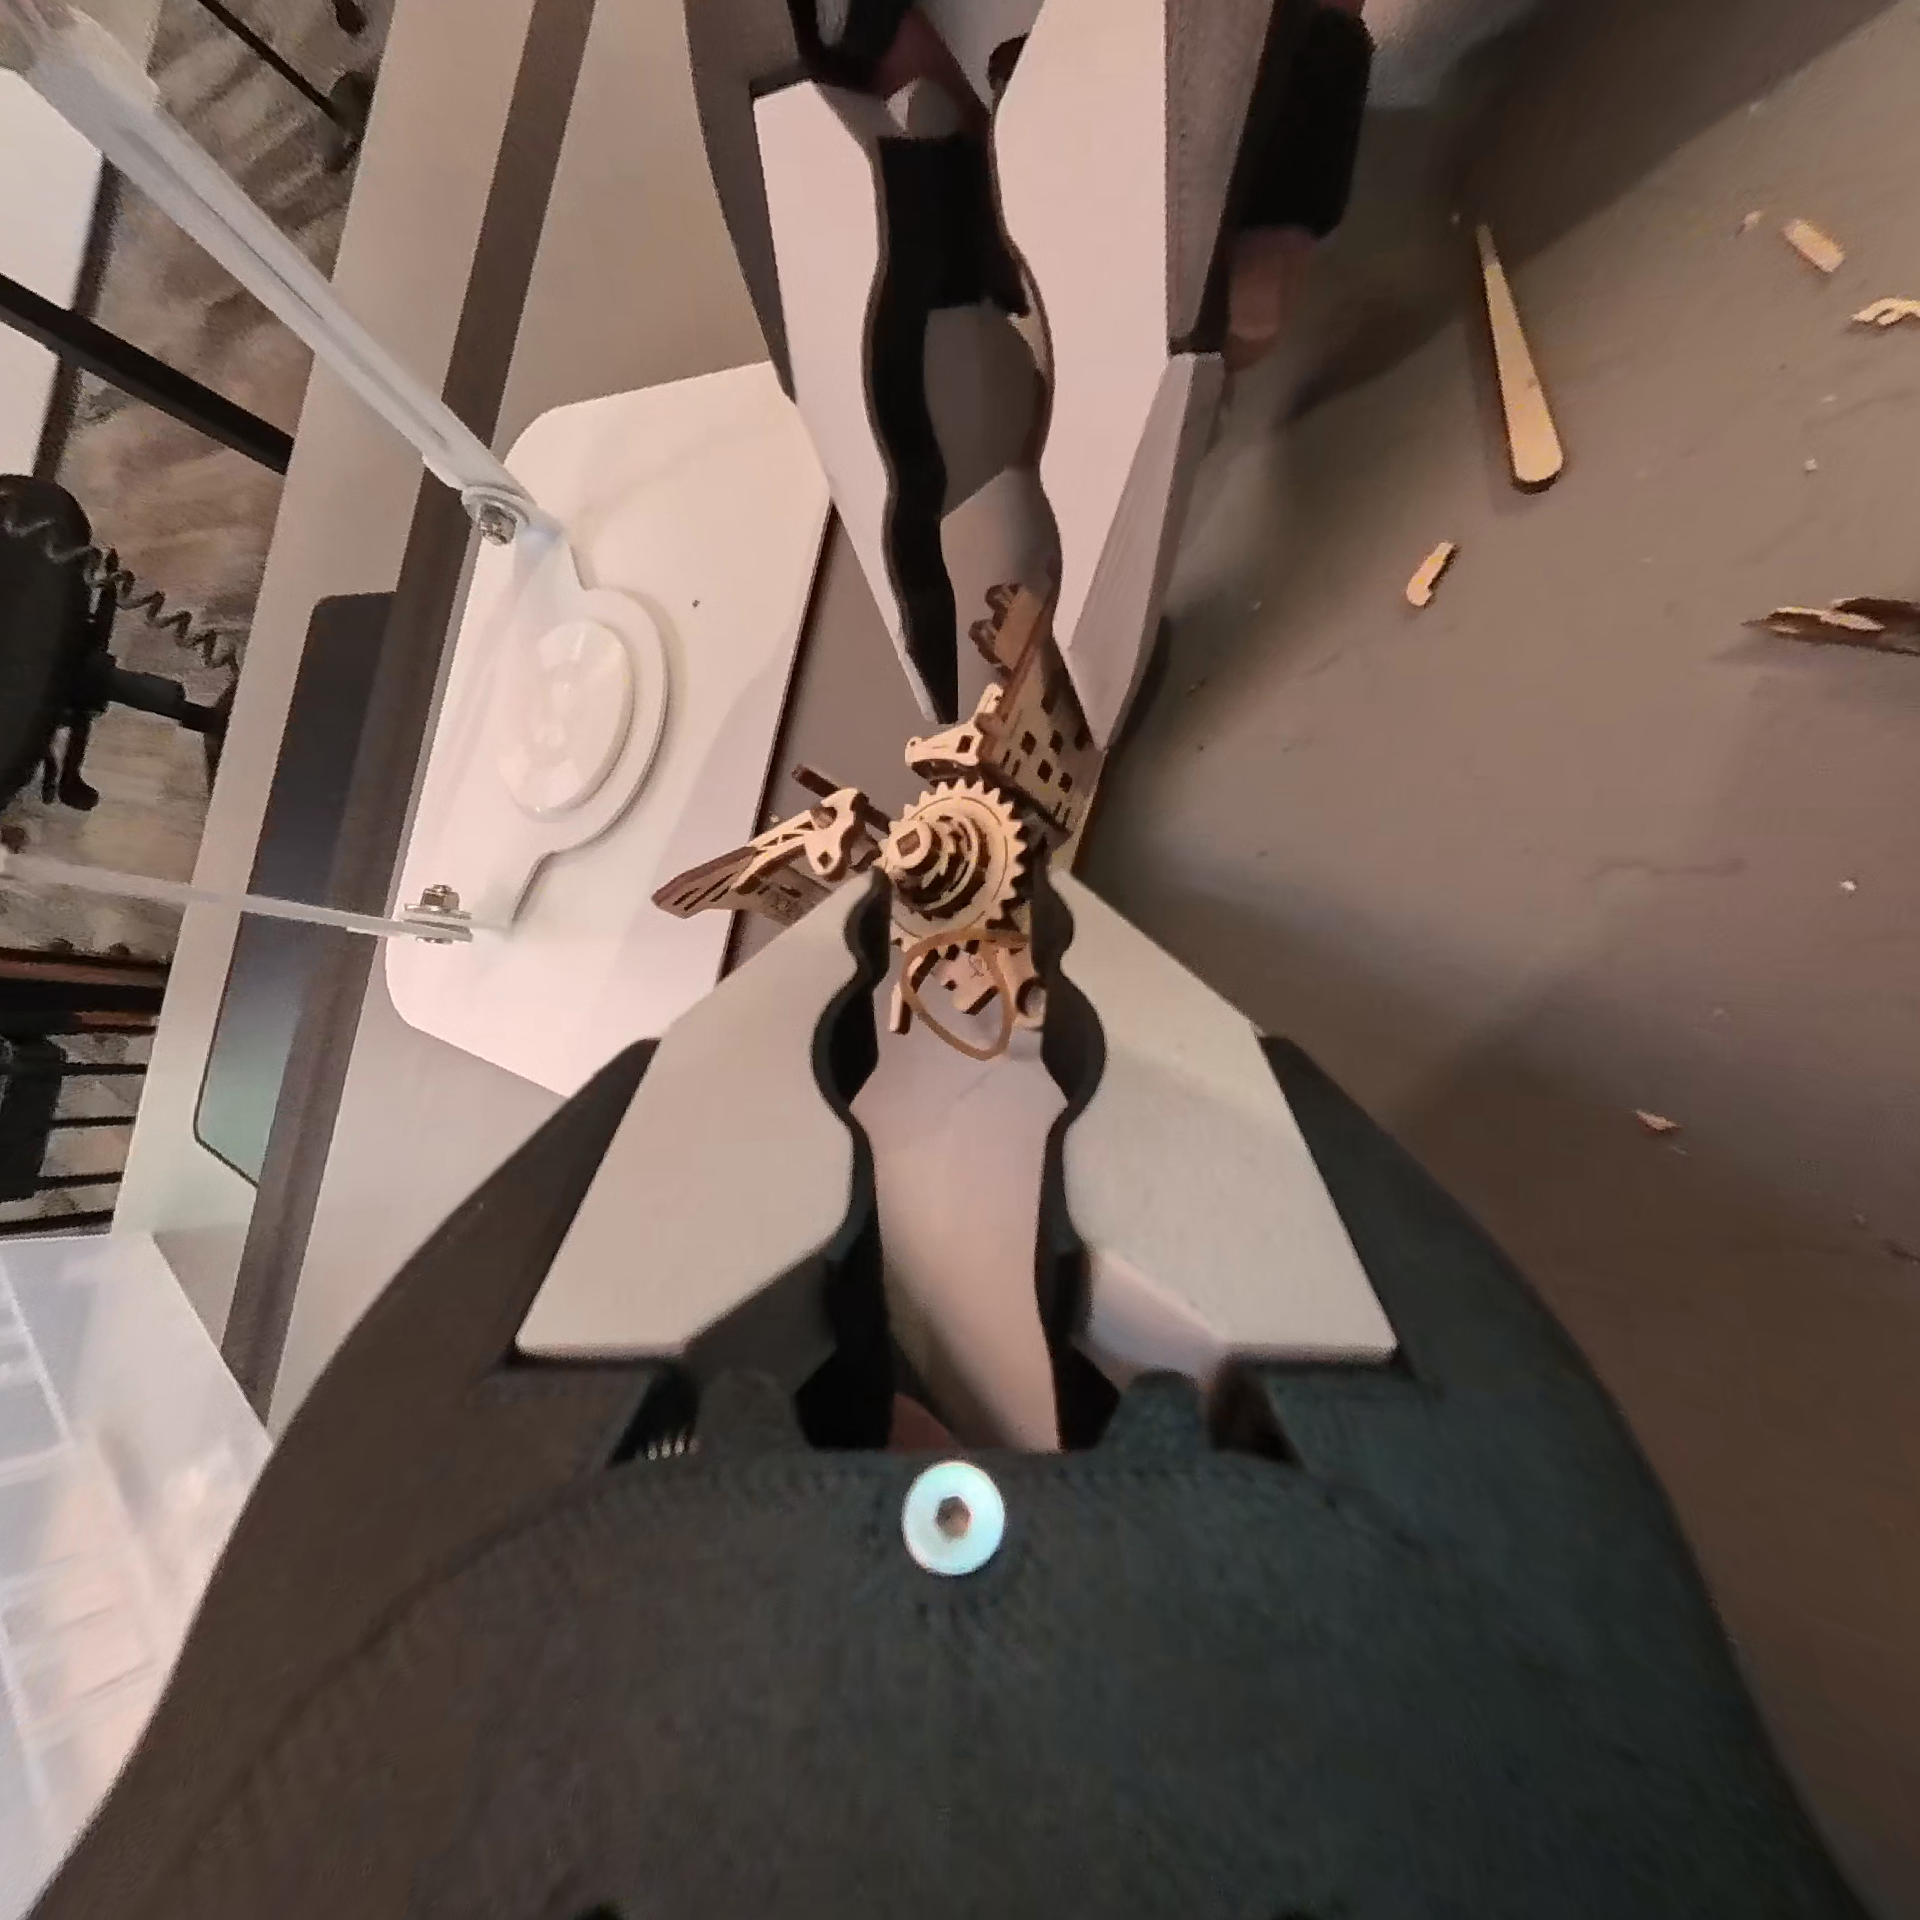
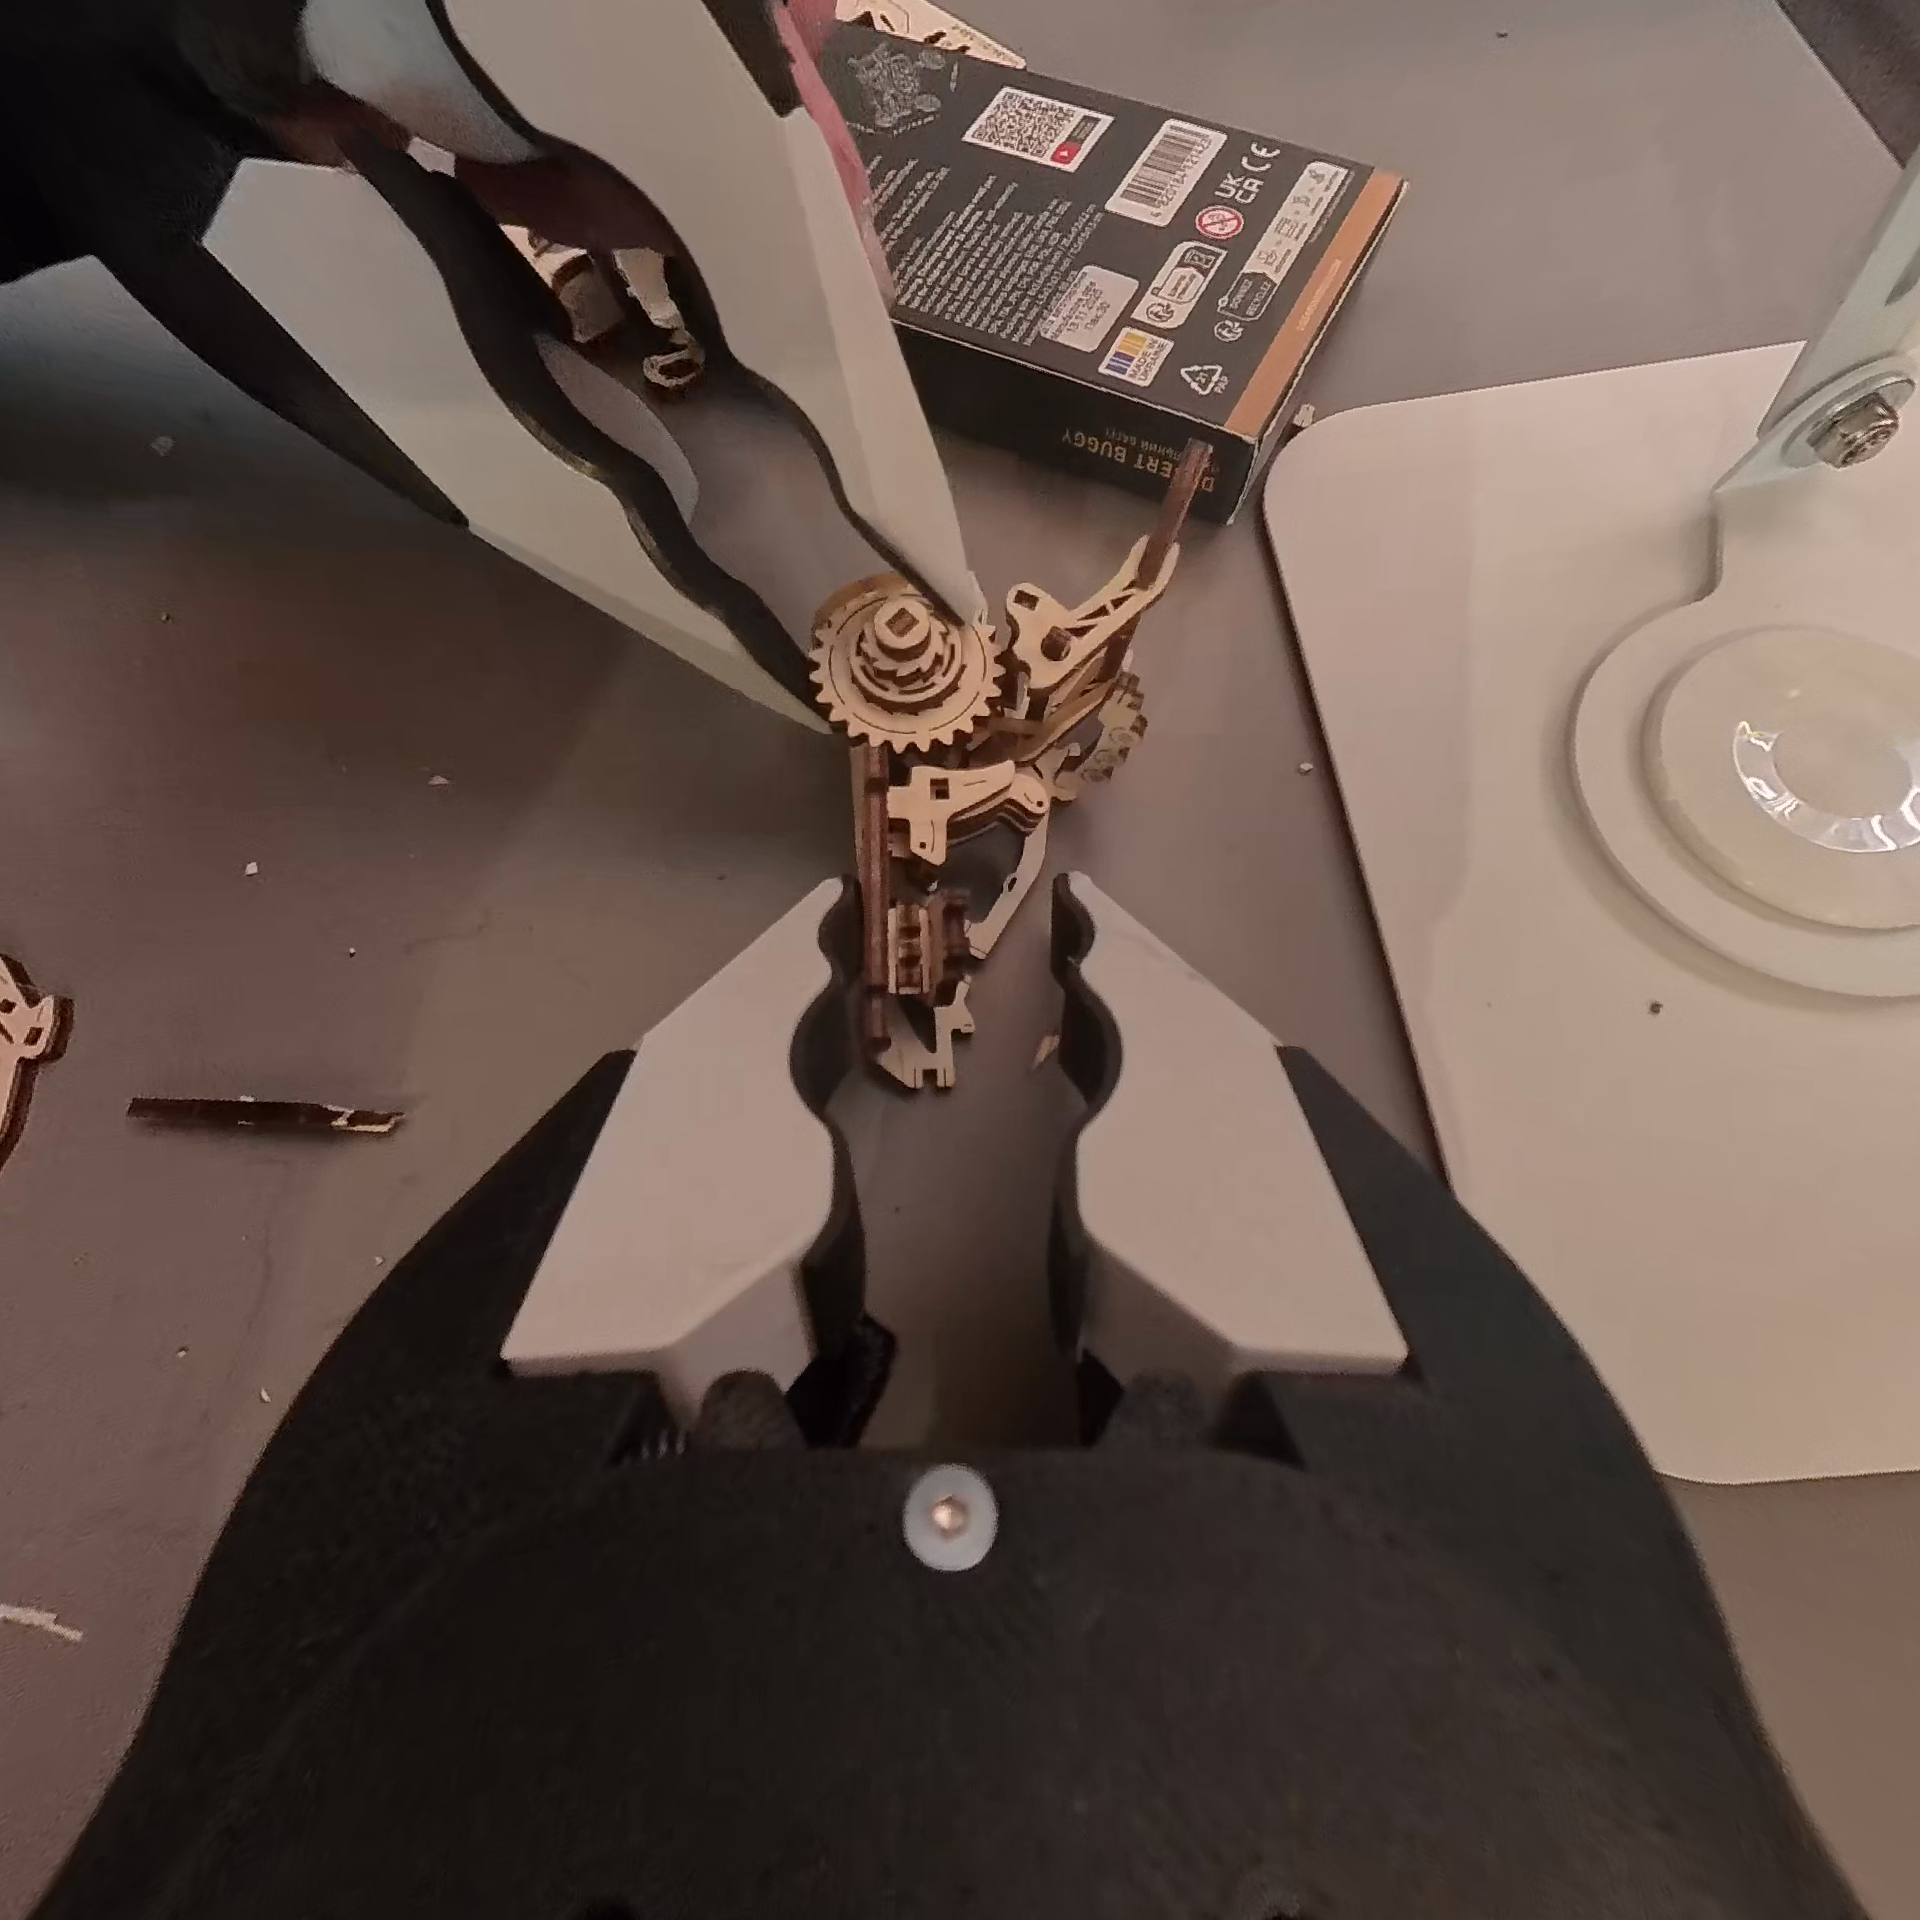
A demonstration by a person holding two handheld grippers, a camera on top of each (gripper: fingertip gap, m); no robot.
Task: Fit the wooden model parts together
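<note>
Mostly built wooden model [image 2: 935, 748] is in mid-air over the desk [image 2: 312, 831], left gripper [image 1: 956, 914] pinching its gear, right gripper [image 2: 951, 935] spread around its frame; loose parts [image 1: 1517, 364] left.

Both views are dim and warm-toned, with soft shadows on the grey tabletop [image 2: 312, 644]. Wide-angle distortion bends the edges. The left wrist view smears with motion blur at its left side; glare glints off a clear disc [image 2: 1803, 790].

Wooden piece [image 2: 26, 1023] cut off
</note>
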